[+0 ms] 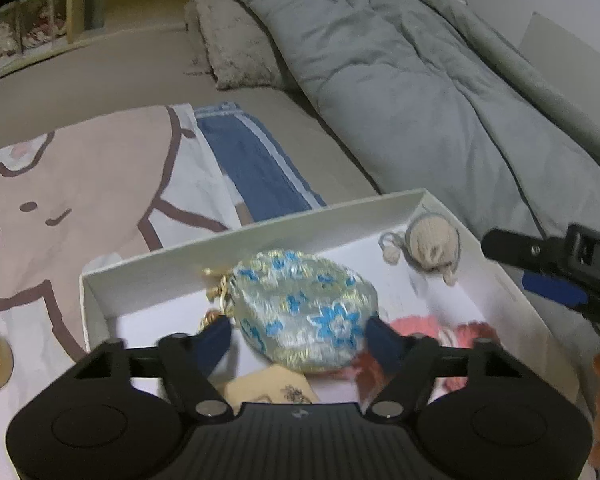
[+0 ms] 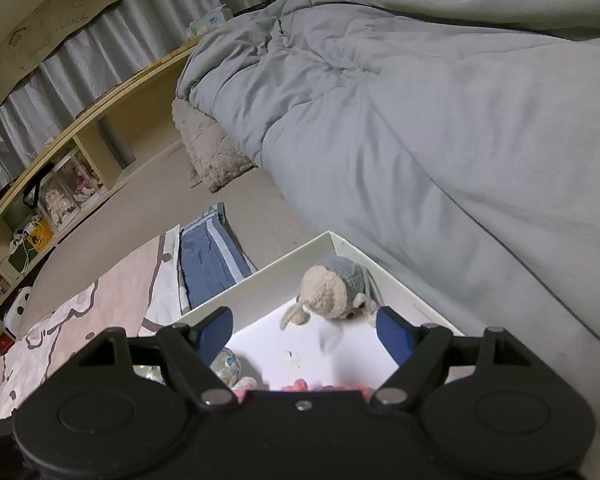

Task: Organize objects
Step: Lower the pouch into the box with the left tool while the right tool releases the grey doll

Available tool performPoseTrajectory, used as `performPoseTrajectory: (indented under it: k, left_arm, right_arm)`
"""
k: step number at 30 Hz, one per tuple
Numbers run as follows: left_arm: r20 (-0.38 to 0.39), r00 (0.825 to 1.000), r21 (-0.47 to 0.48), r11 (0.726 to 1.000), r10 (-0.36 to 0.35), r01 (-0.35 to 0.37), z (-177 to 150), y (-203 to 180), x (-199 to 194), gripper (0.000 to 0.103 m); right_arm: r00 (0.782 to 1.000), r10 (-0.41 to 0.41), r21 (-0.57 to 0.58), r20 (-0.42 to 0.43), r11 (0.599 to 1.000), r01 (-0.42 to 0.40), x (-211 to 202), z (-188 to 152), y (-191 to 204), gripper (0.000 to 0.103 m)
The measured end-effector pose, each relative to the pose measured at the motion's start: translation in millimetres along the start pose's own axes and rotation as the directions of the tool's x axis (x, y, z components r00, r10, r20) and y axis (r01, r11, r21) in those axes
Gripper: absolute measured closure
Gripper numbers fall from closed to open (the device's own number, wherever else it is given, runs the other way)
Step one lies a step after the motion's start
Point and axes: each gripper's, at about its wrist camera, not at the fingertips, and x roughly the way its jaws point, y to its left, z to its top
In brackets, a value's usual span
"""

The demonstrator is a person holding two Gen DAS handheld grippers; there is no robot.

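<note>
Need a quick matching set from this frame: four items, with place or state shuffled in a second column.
Items:
1. pouch
2. crochet toy
3. blue cloth
4. right gripper

Place or state:
A. folded on the bed, outside the box
B. open, holding nothing, over the box
C. far right corner of the box
D. between the left gripper fingers, over the box

Pairs: 1-D, 2-C, 3-A, 4-B

Faint "LUCK" reads on the cardboard strip (image 2: 40,28).
</note>
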Motion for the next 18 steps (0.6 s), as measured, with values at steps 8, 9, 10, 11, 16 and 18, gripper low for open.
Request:
performPoseTrajectory:
  k: [8, 9, 10, 11, 16, 18]
  left_arm:
    - [-0.031, 1.0, -0.049, 0.999, 0.007, -0.008, -1.5, 0.8, 16.6, 0.049]
    - [-0.034, 0.999, -0.054, 0.999, 0.009, -0.011, -0.7, -0.2, 19.2, 0.05]
    - [-0.039, 0.999, -0.056, 0.998, 0.009, -0.011, -0.4, -1.6, 21.3, 0.05]
    - [-0.049, 0.999, -0.053, 0.999, 0.006, -0.009, -0.3, -3.7, 23.5, 0.05]
    - [-0.07, 0.997, -0.013, 1.0, -0.026, 0.025, -4.5, -13.5, 27.5, 0.051]
    - [-0.064, 0.998, -0.009, 1.0, -0.026, 0.025, -5.5, -14.0, 25.8, 0.05]
  right_arm:
    - [1.0, 0.005, -0.004, -0.014, 1.0, -0.005, 1.5, 0.1, 0.8, 0.025]
    - [1.0, 0.003, -0.007, -0.015, 1.0, -0.003, 1.1, -0.4, 1.0, 0.025]
    - [1.0, 0.001, -0.007, -0.016, 1.0, -0.001, 1.4, -0.4, 0.8, 0.025]
    - [1.0, -0.001, -0.007, -0.019, 1.0, 0.001, 2.1, -0.4, 0.4, 0.025]
    - [0.999, -0.011, -0.012, -0.04, 1.0, 0.011, 5.9, -2.4, 0.0, 0.026]
    - [0.999, -0.013, -0.016, -0.043, 1.0, 0.013, 6.1, -2.4, 0.2, 0.026]
